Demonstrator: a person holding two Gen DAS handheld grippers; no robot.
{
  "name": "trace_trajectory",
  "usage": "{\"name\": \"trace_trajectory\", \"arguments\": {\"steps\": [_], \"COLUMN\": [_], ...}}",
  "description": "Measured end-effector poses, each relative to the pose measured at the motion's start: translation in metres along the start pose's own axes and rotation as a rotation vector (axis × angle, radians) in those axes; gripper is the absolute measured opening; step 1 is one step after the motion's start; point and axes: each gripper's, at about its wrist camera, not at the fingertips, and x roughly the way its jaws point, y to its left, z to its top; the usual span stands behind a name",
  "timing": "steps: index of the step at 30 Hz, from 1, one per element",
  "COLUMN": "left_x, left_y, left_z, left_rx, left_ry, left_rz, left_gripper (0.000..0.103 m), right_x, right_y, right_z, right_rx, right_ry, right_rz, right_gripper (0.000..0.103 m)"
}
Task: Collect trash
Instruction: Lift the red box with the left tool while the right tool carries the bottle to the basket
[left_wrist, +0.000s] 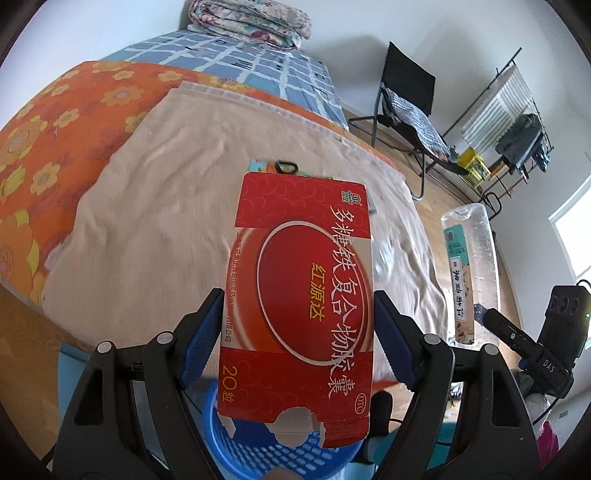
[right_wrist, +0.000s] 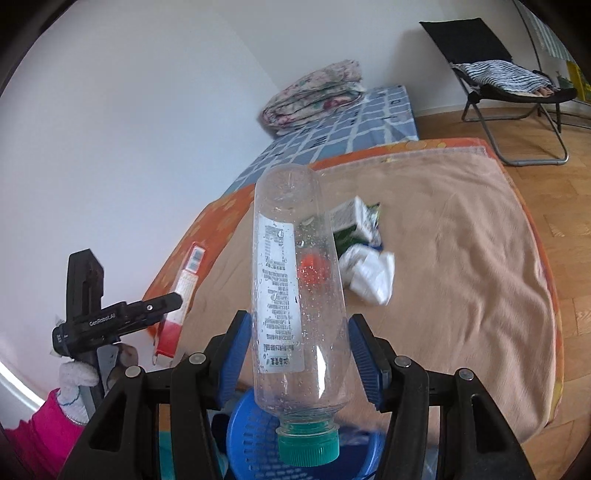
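Observation:
My left gripper (left_wrist: 299, 325) is shut on a flat red medicine box (left_wrist: 299, 295), held upright above a blue plastic basket (left_wrist: 266, 450). My right gripper (right_wrist: 301, 354) is shut on a clear plastic bottle (right_wrist: 295, 295) with a green cap (right_wrist: 308, 446) pointing down over the same blue basket (right_wrist: 251, 443). The bottle also shows at the right of the left wrist view (left_wrist: 471, 273); the box and left gripper show at the left of the right wrist view (right_wrist: 181, 295). On the beige blanket (right_wrist: 461, 258) lie a crumpled white tissue (right_wrist: 369, 273), a green-and-white carton (right_wrist: 351, 221) and something red behind the bottle.
The bed has an orange flowered sheet (left_wrist: 48, 140) and a blue checked mattress (left_wrist: 258, 66) with folded bedding (left_wrist: 251, 18). A black folding chair (left_wrist: 406, 103) and a drying rack (left_wrist: 517, 122) stand on the wooden floor at the right.

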Motion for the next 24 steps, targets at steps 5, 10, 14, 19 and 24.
{"name": "trace_trajectory", "arguments": {"steps": [5,10,14,19,24], "left_x": [-0.003,0.001,0.008,0.020,0.027], "left_y": [-0.002,-0.003,-0.005,-0.004,-0.002], "left_z": [-0.028,-0.058,-0.080,-0.111,-0.131], "left_rx": [-0.007,-0.006,-0.001,-0.007,-0.004], "left_ry": [0.030,0.072,0.112,0.184,0.237], "left_rz": [-0.029,-0.040,-0.034,-0.030,-0.013], "left_gripper": [0.080,0.080,0.080,0.080,0.080], "right_x": [-0.006,-0.005,-0.001,0.008,0.014], "right_y": [0.002,0.007,0.013,0.020,0.023], "right_z": [-0.032,-0.063,-0.086,-0.104,-0.121], "right_rx": [-0.005,-0.031,-0.059,-0.081,-0.090], "right_ry": [0.034,0.084,0.126,0.179,0.227], "right_rz": [0.021,0.036,0.039,0.047,0.051], "right_gripper": [0.056,0.056,0.056,0.056,0.056]}}
